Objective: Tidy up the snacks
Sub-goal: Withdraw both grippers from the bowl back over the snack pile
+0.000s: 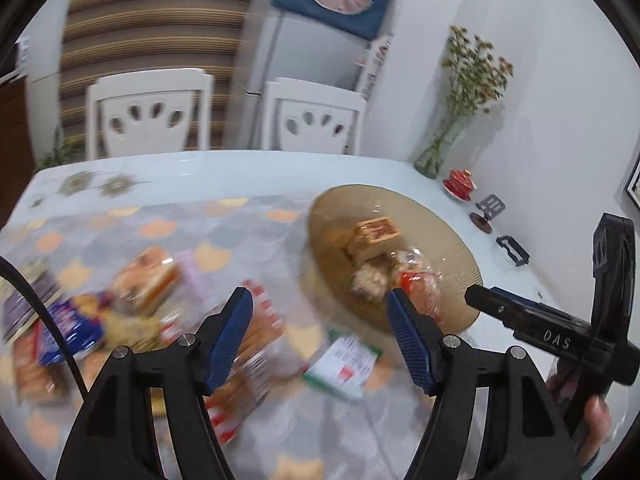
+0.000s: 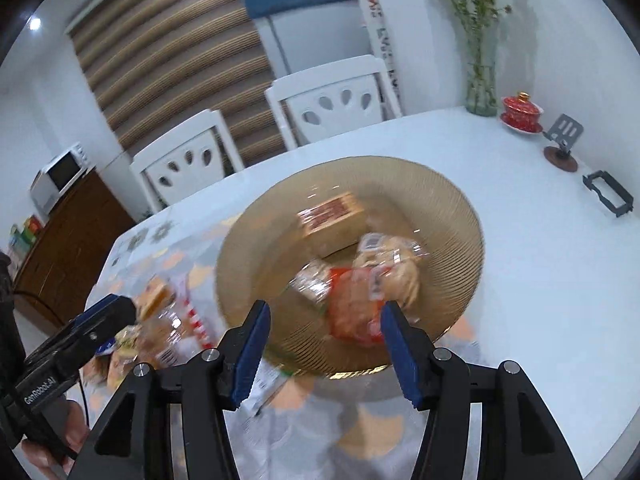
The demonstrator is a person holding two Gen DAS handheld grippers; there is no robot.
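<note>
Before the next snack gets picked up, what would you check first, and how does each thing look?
1. Left gripper empty, jaws apart: ok.
2. Right gripper empty: ok, nothing pinched.
3. Plate has room: ok, far half bare.
4. Snacks left on the tablecloth: ok, the green-edged packet lies nearest.
5. Sharp view of the loose pile: not ok, blurred.
6. The two grippers clear of each other: ok.

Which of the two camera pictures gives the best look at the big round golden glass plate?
The right wrist view: the big round golden glass plate fills the middle, almost its whole ribbed rim visible. The left wrist view shows the plate smaller, off to the right, blurred, its near edge hidden behind a blue finger.
</note>
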